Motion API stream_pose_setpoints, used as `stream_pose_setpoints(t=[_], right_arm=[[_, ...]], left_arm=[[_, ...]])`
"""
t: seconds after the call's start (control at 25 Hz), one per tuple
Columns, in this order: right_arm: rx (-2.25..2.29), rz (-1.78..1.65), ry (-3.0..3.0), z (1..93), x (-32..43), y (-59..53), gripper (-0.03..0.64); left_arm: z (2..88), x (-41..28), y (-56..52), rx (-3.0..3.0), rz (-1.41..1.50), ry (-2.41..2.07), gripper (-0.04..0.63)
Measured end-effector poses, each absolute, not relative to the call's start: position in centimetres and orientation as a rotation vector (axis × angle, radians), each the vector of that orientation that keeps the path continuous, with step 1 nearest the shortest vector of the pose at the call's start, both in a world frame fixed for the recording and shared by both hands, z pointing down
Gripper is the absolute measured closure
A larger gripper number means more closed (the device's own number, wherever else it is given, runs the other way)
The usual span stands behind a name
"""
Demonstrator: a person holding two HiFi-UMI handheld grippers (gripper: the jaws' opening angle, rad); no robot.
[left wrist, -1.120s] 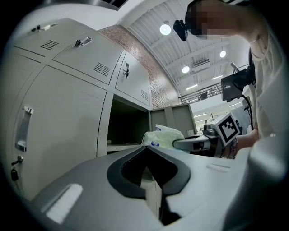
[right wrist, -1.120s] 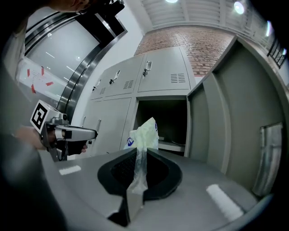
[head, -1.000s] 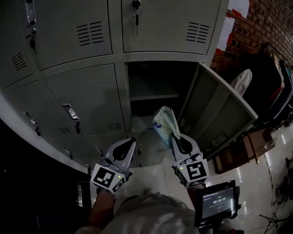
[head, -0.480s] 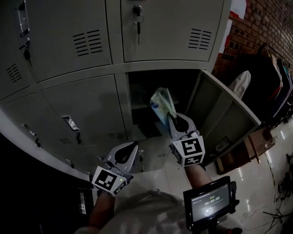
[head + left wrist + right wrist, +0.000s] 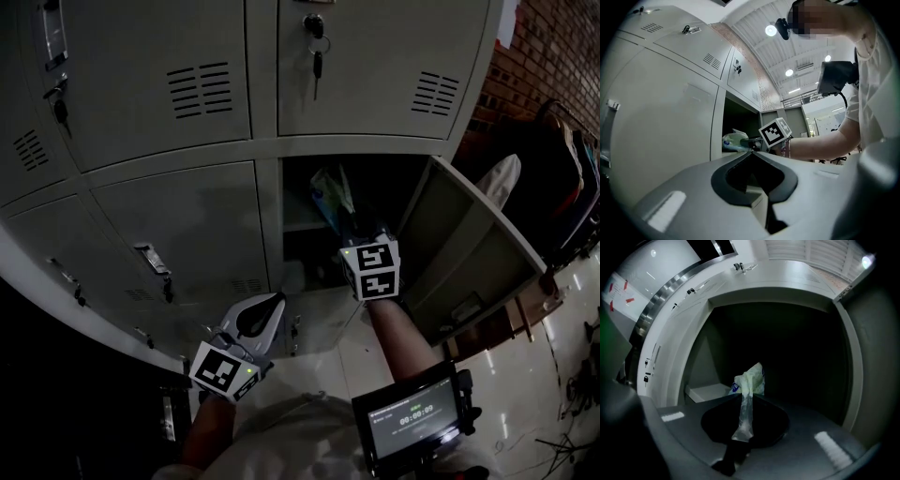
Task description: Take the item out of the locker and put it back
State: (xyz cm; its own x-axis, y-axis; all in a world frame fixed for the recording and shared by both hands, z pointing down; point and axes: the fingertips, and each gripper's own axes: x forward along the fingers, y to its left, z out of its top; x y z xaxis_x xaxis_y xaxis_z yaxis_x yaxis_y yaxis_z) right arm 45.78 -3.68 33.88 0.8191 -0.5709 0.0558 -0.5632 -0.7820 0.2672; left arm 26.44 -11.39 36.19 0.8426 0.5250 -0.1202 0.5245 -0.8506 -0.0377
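My right tongs (image 5: 743,397) are clamped shut on the twisted neck of the plastic bag (image 5: 751,378). The thin film runs back between the jaws, and the bag's bulk hangs just past the tips. My left tongs (image 5: 753,152) have their jaws together with nothing between them, held low and to the side, well apart from the work. In the head view the right tongs (image 5: 349,232) are at the mouth of the open locker compartment (image 5: 398,192), with the bag (image 5: 330,192) just inside the dark opening and above the shelf (image 5: 708,392). To put it back well, I think I should reach deeper until the bag's weight rests on a surface. I would keep my wrist clear of the open door (image 5: 469,253) on the right, then spread the jaws wide and draw straight back. Film this limp may cling to a pad and be dragged out again. My count is two tongs, one bag, one open compartment with one door swung out, and one shelf inside. There are two vented closed doors above, one closed door (image 5: 178,225) to the left of the opening, and more at the far left that I cannot count properly. One bunch of keys (image 5: 316,47) hangs in the lock above the opening, and one small screen (image 5: 412,422) sits by my right arm.
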Motion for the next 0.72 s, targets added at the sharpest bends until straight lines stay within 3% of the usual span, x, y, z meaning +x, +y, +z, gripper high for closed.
stream_pose_setpoints(t=[0.28,0.44,0.72], right_arm=[[2.733,-0.067,-0.879,34.3,46.6,-4.3,0.589],[2.768,-0.162,-0.901,32.6,46.0,-4.0,0.465],[2.813,-0.354,-0.967,29.3,41.1,-2.9,0.401]], left_arm=[[36.4,27.6,-12.4,-3.032,0.197,-0.846,0.592],[36.3,27.9,-12.4,-3.028,0.193,-0.857,0.592],[35.7,28.2,-13.4,-3.038,0.209,-0.828,0.592]])
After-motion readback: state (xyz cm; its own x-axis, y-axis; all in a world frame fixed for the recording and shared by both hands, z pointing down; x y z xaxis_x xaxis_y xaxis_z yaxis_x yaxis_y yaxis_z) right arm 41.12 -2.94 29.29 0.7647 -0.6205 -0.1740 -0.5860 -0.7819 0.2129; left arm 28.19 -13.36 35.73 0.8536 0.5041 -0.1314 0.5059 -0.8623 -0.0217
